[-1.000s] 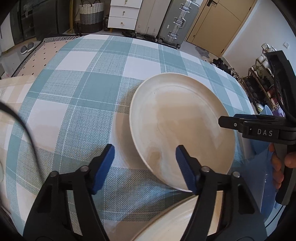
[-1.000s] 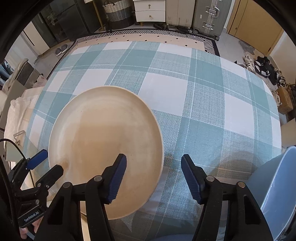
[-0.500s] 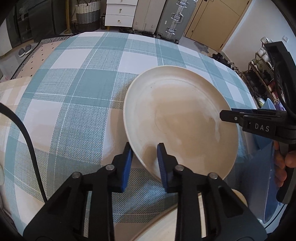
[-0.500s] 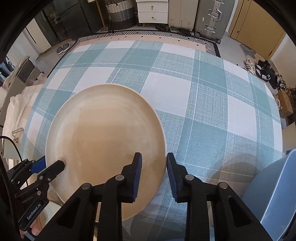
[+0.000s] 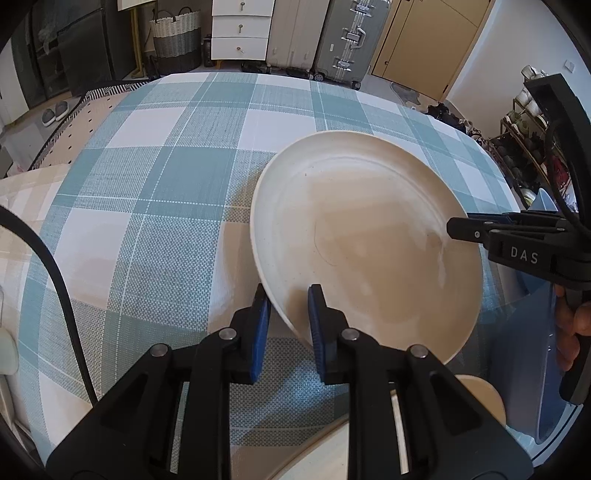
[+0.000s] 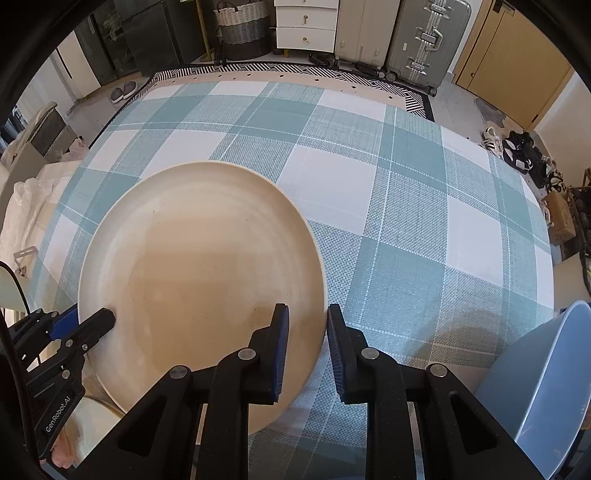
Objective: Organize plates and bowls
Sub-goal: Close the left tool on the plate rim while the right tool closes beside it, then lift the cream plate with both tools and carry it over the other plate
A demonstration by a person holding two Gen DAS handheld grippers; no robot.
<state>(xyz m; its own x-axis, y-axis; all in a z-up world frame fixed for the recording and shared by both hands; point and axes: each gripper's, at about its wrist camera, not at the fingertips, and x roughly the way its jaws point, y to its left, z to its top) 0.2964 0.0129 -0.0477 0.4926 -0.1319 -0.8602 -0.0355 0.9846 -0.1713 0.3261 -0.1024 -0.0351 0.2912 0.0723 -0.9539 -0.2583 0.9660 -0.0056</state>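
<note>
My left gripper [image 5: 287, 317] is clamped on the near-left rim of the cream plate [image 5: 369, 243], blue pads either side of the edge, one under and one on the inner face. My right gripper [image 6: 307, 345] is pinched on the same plate [image 6: 199, 273] at its right rim, left pad on the inner face, right pad outside the edge. Plate sits between the two grippers, tilted, its left side raised off the checked tablecloth [image 5: 155, 192]; can't tell whether the right side touches the cloth.

From the left wrist view the right gripper [image 5: 452, 230] comes in from the far right with its tip at the plate's right edge, fingers of a hand [image 5: 570, 332] wrapped on its handle. From the right wrist view the left gripper [image 6: 92, 323] shows low-left at the plate rim.

Just below my left gripper: edge of a second pale plate [image 5: 325, 454]. To the right of my right gripper: a light blue basin [image 6: 546, 384] at the table edge. A black cable [image 5: 59, 280] loops left of the left gripper. Beyond the table: suitcases [image 6: 421, 40], white drawers [image 6: 306, 22], woven basket [image 6: 240, 26].
</note>
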